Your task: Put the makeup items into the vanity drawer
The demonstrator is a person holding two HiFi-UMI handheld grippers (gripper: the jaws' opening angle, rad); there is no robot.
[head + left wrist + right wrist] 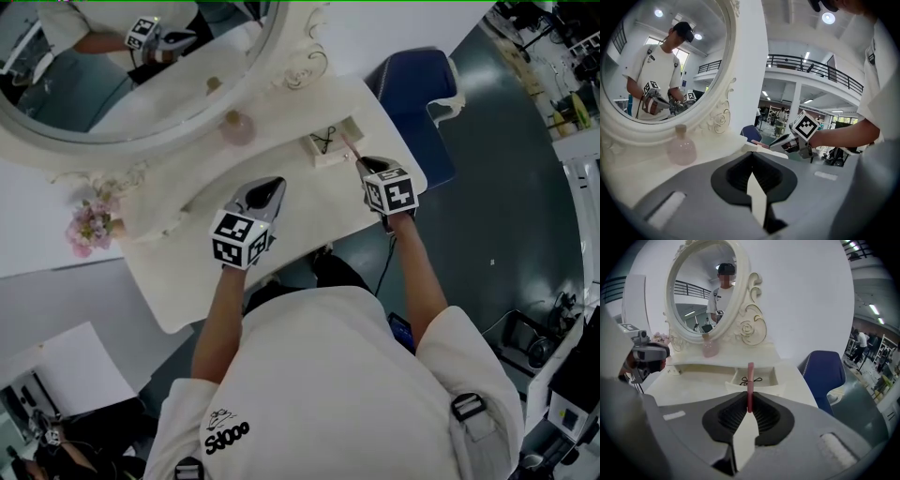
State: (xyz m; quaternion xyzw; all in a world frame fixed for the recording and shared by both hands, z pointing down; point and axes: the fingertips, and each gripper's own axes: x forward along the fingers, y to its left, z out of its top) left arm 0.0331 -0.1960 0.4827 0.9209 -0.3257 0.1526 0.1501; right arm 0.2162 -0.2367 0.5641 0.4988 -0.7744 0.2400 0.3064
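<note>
My right gripper [360, 165] is shut on a slim pink makeup stick [348, 147], whose free end points toward the open vanity drawer [332, 156]. In the right gripper view the stick [750, 383] stands up from the jaws [749, 408], in front of the drawer [772, 377], which holds a small black looped item [759, 379]. My left gripper [275, 187] hovers over the middle of the vanity top, shut with nothing in it [751, 156]. From the left gripper view the right gripper [783, 142] and its stick [759, 142] show at centre right.
A round pink bottle [237, 127] stands under the oval mirror [141, 66]. Pink flowers [92, 226] sit at the vanity's left end. A blue chair [416, 86] stands just beyond the right end of the white tabletop [187, 272].
</note>
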